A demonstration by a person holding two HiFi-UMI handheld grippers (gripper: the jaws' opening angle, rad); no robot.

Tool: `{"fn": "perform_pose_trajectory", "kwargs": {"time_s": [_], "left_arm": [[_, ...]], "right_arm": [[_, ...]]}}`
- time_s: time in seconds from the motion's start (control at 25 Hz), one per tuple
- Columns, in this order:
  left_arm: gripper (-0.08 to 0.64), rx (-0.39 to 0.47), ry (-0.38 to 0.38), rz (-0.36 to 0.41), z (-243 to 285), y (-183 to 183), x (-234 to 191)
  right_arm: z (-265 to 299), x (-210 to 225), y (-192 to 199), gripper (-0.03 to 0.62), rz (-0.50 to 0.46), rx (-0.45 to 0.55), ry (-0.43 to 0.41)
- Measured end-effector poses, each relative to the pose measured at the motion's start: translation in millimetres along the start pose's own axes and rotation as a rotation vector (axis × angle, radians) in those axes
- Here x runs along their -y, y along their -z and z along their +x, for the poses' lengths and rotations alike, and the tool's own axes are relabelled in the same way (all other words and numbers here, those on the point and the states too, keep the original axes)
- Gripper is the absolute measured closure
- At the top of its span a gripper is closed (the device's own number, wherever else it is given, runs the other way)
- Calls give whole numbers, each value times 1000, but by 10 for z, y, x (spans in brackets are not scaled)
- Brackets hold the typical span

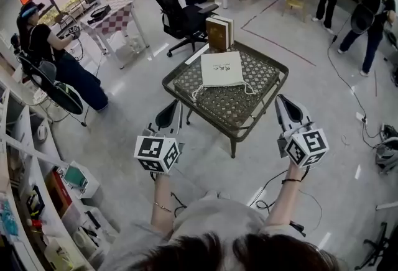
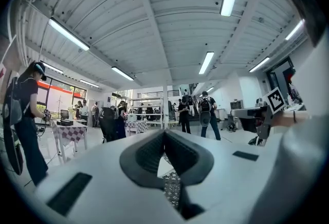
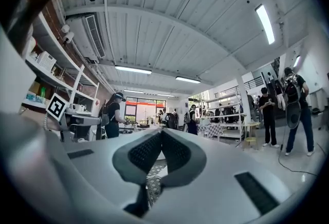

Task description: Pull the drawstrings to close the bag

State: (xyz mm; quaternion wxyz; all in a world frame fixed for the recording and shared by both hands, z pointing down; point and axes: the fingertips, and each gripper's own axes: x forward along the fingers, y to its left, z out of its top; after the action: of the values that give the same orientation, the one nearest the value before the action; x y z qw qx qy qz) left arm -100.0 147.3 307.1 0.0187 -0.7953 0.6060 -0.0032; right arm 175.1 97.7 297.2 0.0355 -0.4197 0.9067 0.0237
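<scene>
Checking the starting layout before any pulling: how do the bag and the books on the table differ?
The bag is white; the books are mostly dark brown. The bag lies flat near the middle of the table; the books stand upright at its far edge. The bag has cords looping out at its near end; the books have nothing trailing. Both rest on the same table.
</scene>
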Motion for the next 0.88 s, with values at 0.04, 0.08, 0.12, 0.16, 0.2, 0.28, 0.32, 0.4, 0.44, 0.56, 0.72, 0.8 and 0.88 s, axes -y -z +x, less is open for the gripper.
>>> {"fn": "perform_pose_trajectory", "kwargs": {"time_s": [0.04,0.08,0.12,0.16,0.2,0.28,0.32,0.4,0.44,0.56,0.72,0.8,0.88], "left_arm": [[536,-6,-5,-3,-8,30,9],[537,-12,-10,-7,-16,60,5],[537,-20,-16,-12,-22,89,-5],[537,-28,-22,-16,-22,113,-18],[536,-34,-27,-18,-13,129,-30],[537,-43,-33,-22,24,141,-46],[537,-47,-34,-23,47,147,-47],[536,-55,-33,-25,89,167,-45],[537,-59,-30,-26,110,178,-47],[537,-67,-21,-25,183,206,-90],[537,-66,-20,-34,327,251,-232],[537,-61,-17,-40,421,268,-320],[537,-59,-7,-43,531,286,-398]], "right_arm": [[6,15,15,571,5,0,1],[15,26,26,571,14,3,3],[24,34,34,571,24,7,3],[33,45,37,571,35,10,3],[44,61,38,571,44,13,3],[71,108,50,571,56,12,5],[84,133,63,571,61,9,6],[116,167,91,571,74,5,8],[139,174,105,571,79,3,7],[238,175,149,571,82,-10,7],[417,221,195,571,75,-22,12],[511,255,204,571,74,-21,19],[610,298,216,571,76,-17,31]]}}
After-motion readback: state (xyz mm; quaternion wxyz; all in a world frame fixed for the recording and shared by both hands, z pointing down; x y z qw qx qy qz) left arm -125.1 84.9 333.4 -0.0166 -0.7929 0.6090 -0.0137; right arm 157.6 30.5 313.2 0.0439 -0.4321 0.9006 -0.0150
